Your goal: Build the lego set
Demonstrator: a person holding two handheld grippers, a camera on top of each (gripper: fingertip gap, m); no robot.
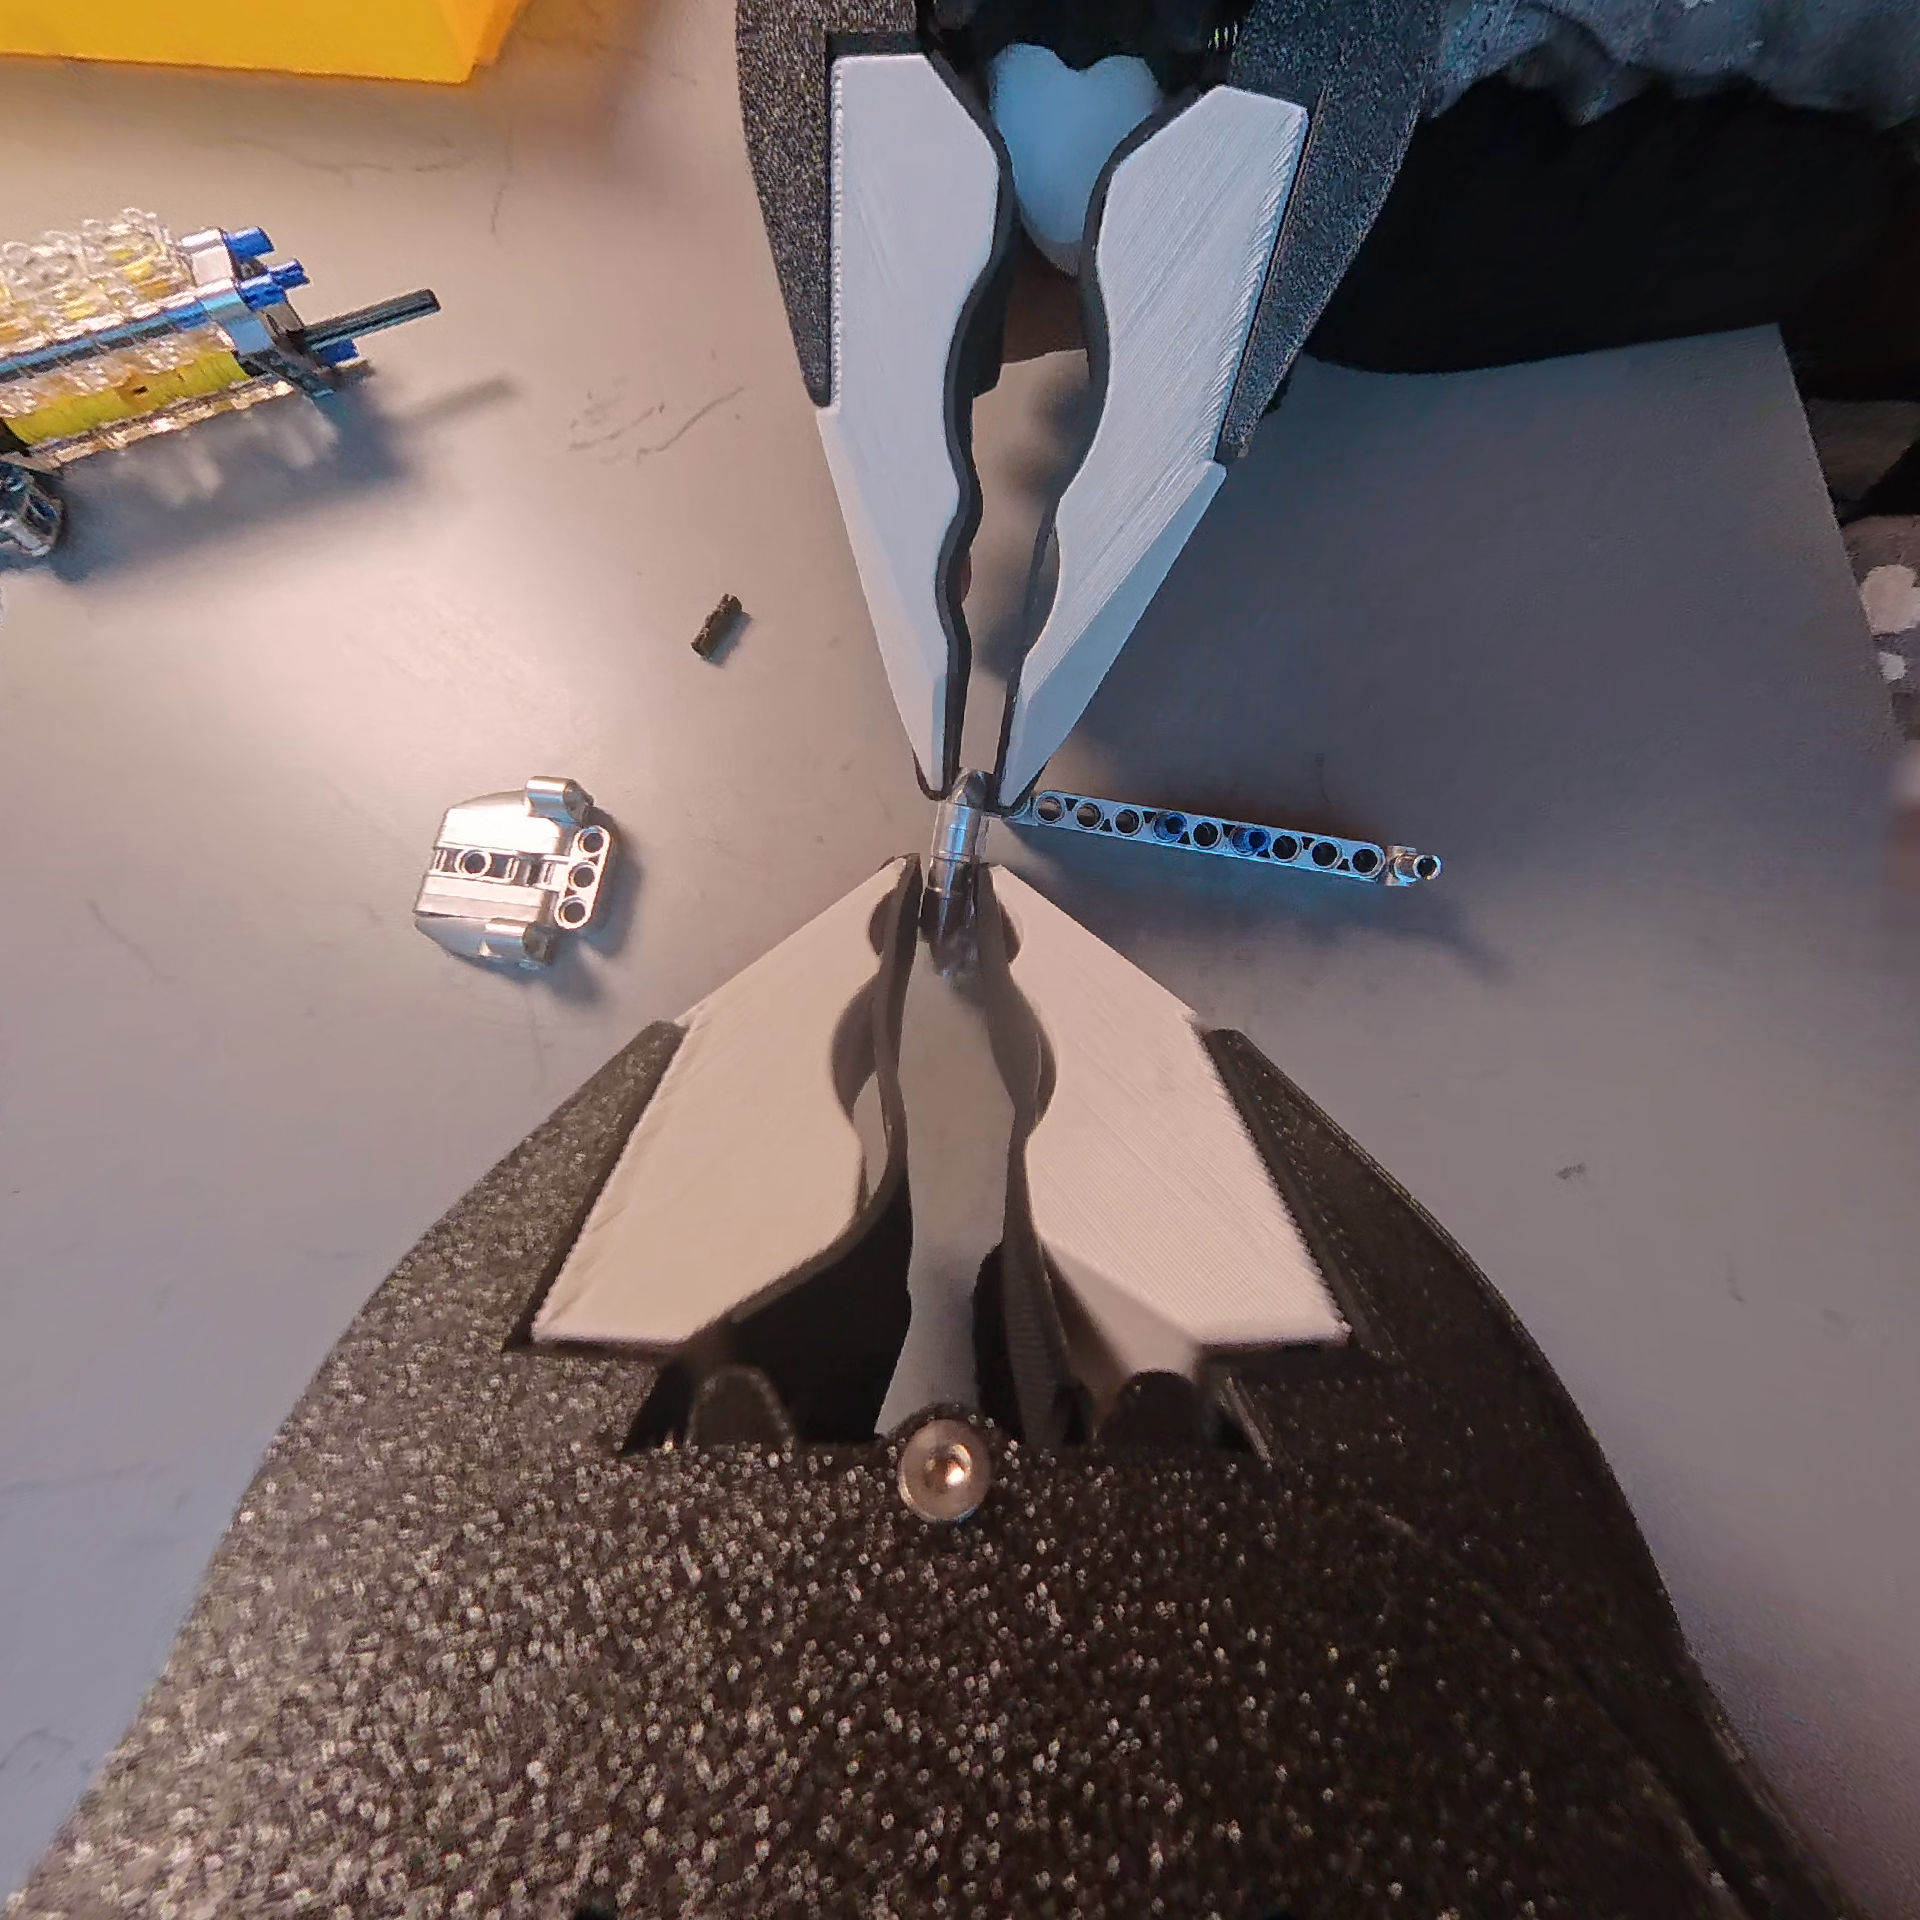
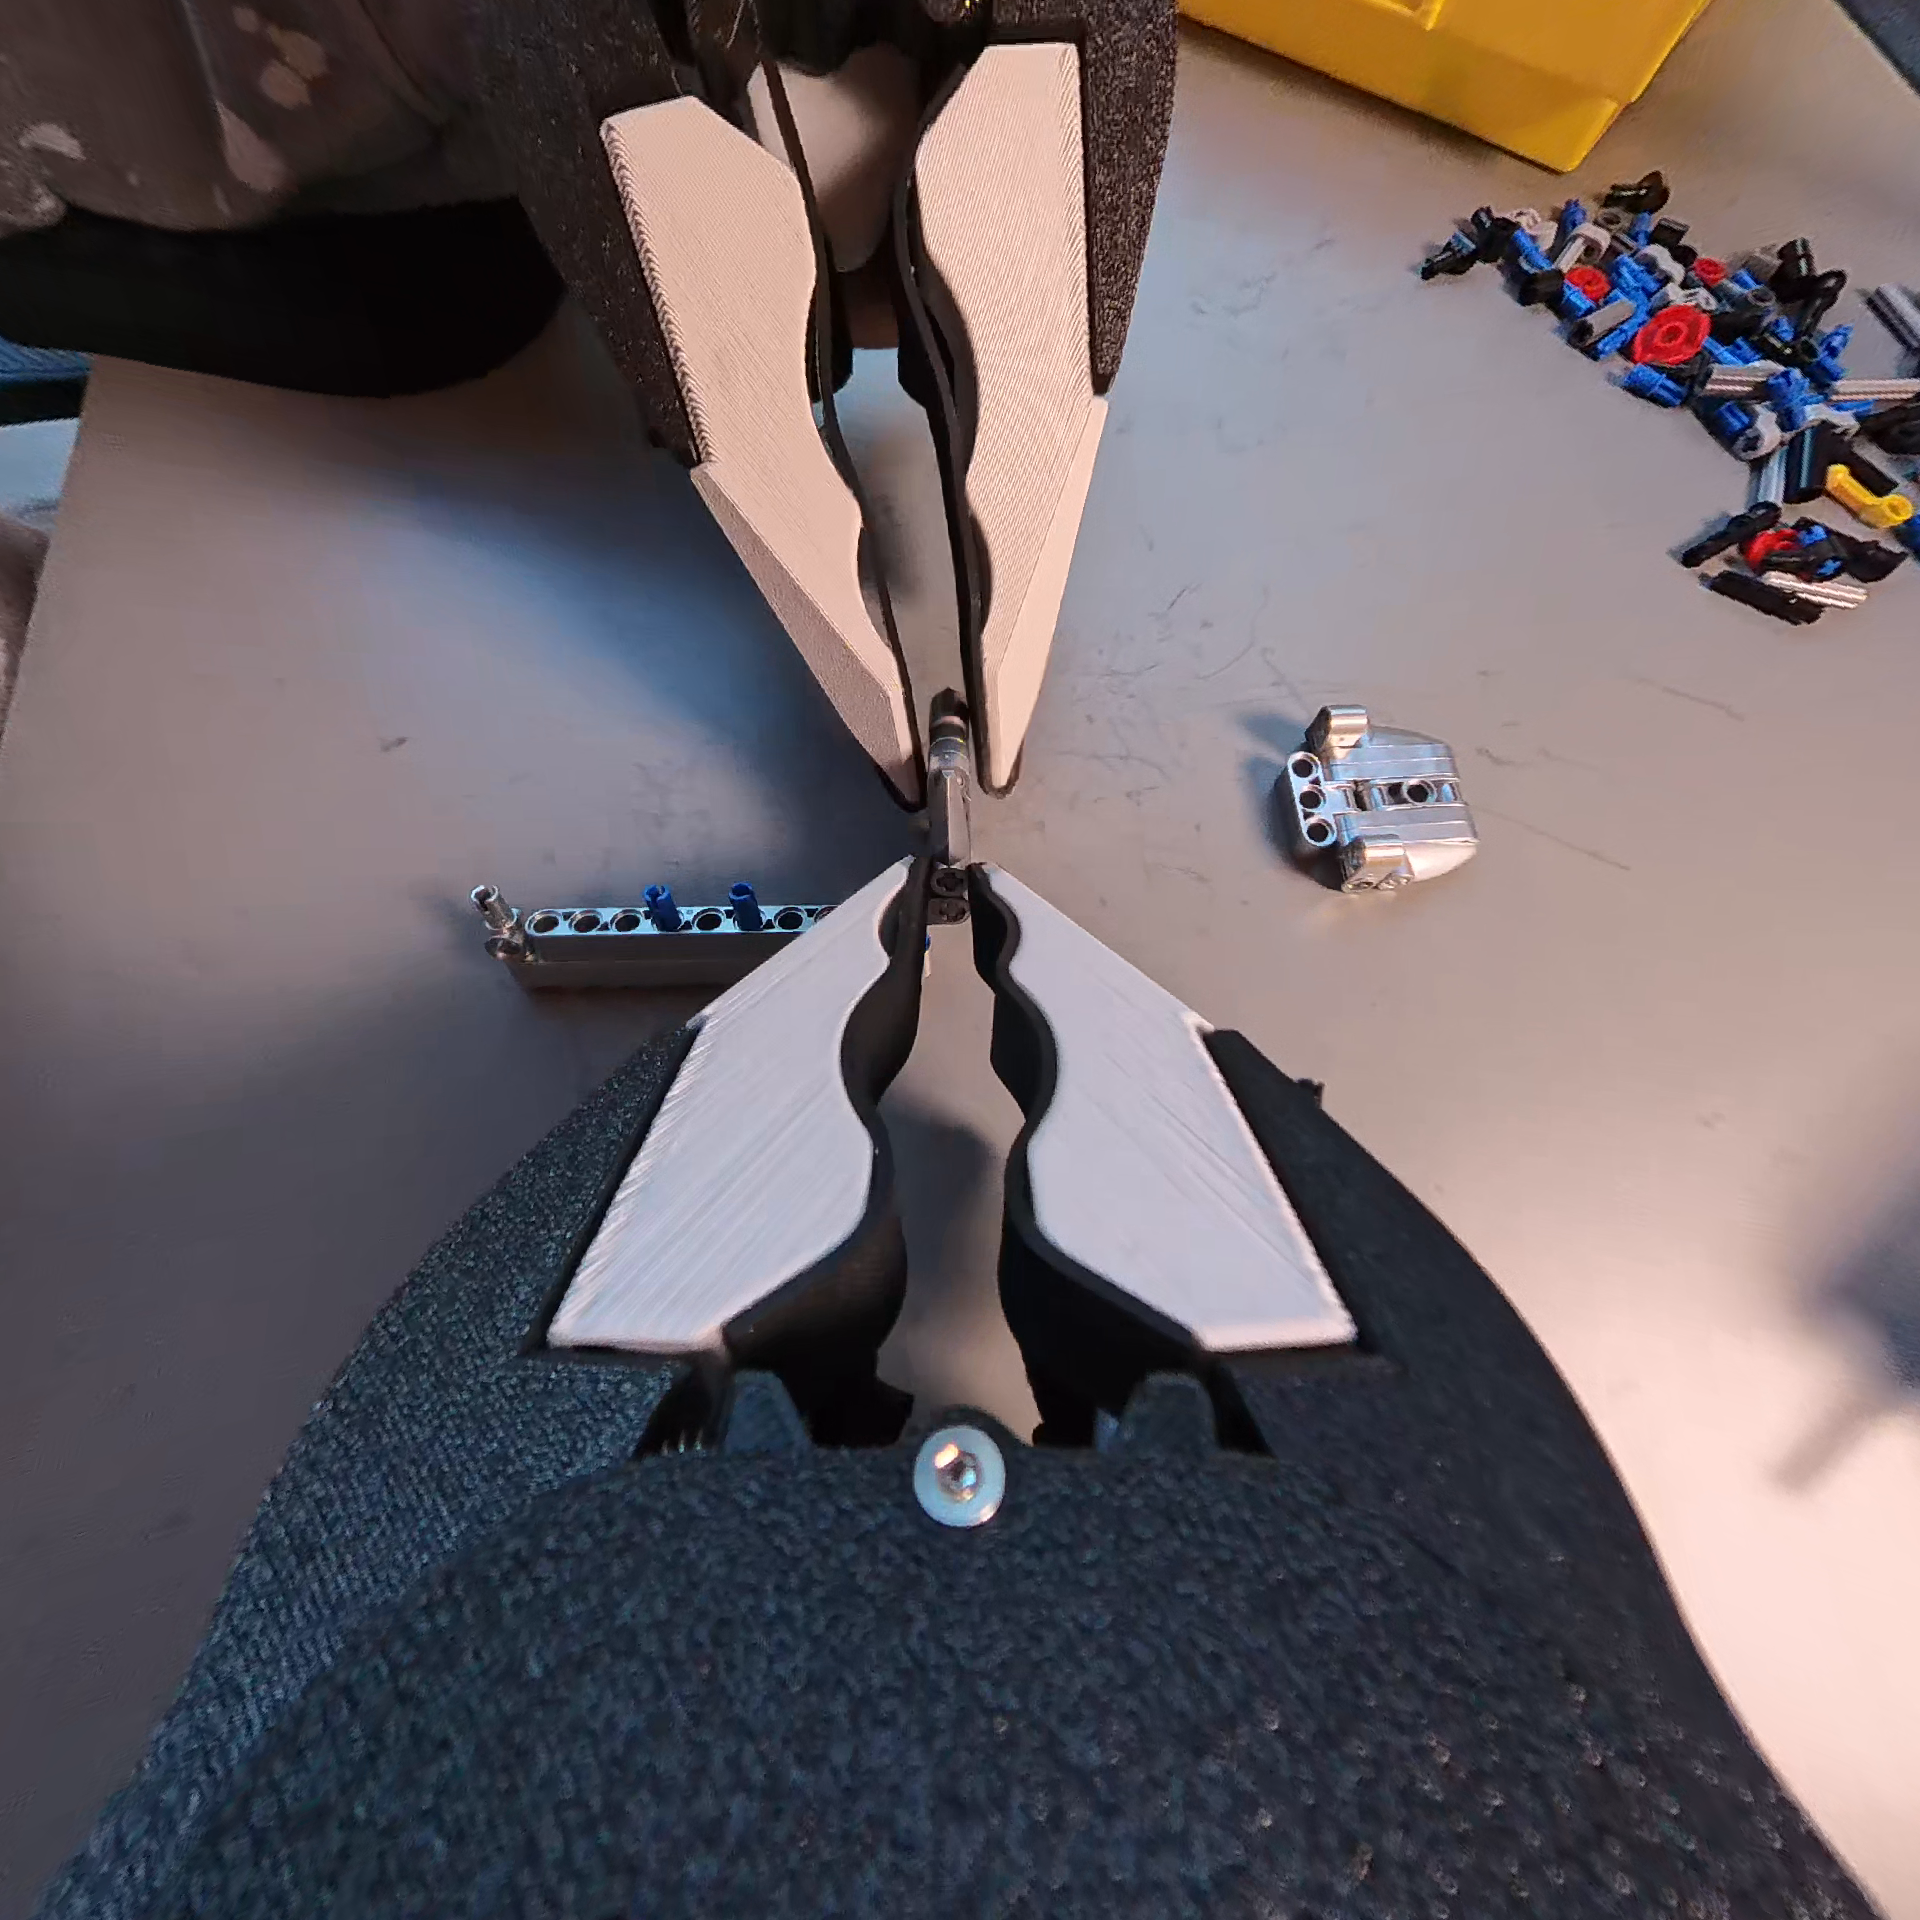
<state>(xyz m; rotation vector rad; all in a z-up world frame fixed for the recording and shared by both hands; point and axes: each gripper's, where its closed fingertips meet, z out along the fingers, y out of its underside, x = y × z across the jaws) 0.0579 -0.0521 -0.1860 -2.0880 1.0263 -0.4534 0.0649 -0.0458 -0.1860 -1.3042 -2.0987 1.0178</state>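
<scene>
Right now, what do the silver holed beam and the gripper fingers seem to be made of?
Silver holed beam: probably hard plastic with a metallic silver coat; it glints, yet its holes are moulded like toy bricks.
Gripper fingers: likely 3D-printed plastic, matte pale grey; fine layer lines run across them, and the inner edges are black.

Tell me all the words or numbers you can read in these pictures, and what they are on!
There are none to read.
The yellow bin shows no writing.
The silver beam with holes, the silver panel piece and the pile of small parts bear no print that shows.
The left tool and right tool, both shut on a small connector piece, carry no labels.
</scene>
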